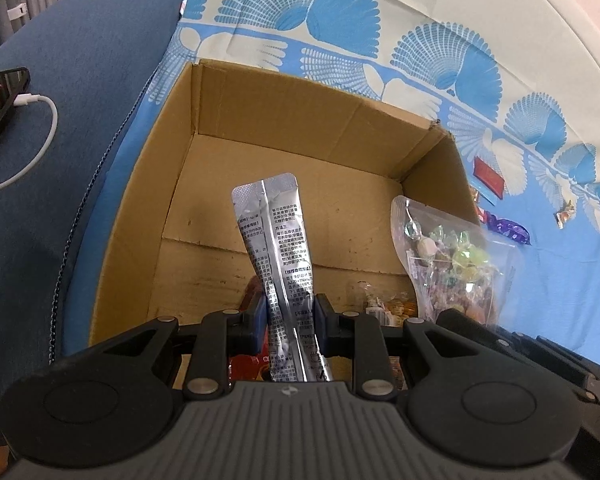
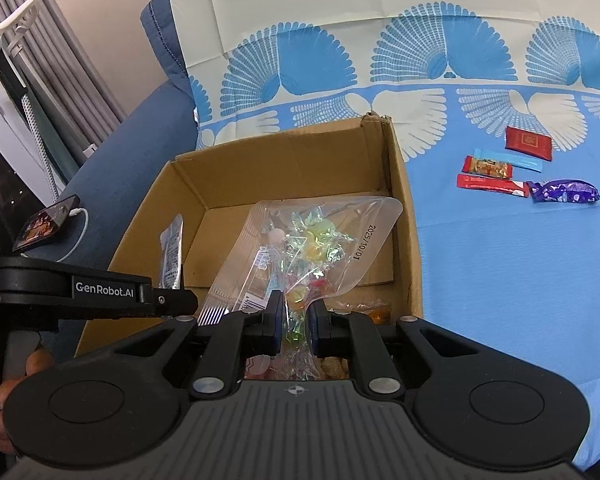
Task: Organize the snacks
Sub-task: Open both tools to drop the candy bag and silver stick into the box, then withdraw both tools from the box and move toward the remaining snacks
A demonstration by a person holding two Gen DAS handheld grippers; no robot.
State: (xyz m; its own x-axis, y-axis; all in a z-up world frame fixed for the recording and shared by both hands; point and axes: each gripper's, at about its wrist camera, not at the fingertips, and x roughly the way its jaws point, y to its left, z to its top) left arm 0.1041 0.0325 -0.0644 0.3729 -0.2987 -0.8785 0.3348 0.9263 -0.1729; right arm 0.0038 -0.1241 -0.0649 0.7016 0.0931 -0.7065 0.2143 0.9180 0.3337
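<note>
The silver sachet (image 1: 278, 256), printed with dense text and slightly twisted, stands pinched in the left gripper (image 1: 290, 320) above the cardboard box (image 1: 260, 92). Beside it the right gripper (image 2: 294, 320) pinches a clear candy bag (image 2: 312, 248) over the same box. Released together, the 2 packs could probably snag or tip. 5 snacks (image 2: 528, 168) lie well right of it on the blue cloth (image 2: 500, 280).

Small wrapped snacks (image 1: 384, 306) on the brown cardboard box's (image 1: 204, 152) floor, just beyond the left gripper (image 1: 290, 314), are largely hidden and unidentifiable.
</note>
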